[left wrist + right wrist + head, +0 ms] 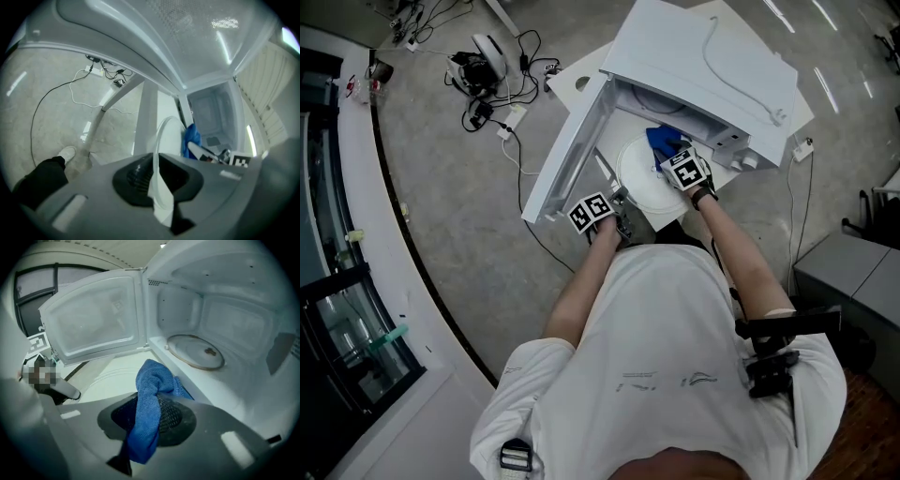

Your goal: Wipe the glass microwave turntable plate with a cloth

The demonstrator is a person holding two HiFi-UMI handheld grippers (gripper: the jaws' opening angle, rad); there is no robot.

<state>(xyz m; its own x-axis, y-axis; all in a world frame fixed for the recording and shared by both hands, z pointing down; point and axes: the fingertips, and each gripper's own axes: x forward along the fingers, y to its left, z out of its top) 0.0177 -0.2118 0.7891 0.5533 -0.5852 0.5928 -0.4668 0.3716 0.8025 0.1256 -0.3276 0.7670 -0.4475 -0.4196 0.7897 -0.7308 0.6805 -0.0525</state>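
**Head view.** We hold the glass turntable plate [649,178] in front of the open microwave [703,66]. Our left gripper [621,202] is clenched on the plate's rim at its 8 o'clock edge. In the left gripper view we see that rim standing edge-on between the jaws. Our right gripper [677,161] grasps the blue cloth [666,141], which lies on the plate's face at about 1 o'clock. In the right gripper view the cloth hangs folded through the jaws. There the plate lies just beyond at 10 o'clock, and the microwave door [93,324] stands open above it.
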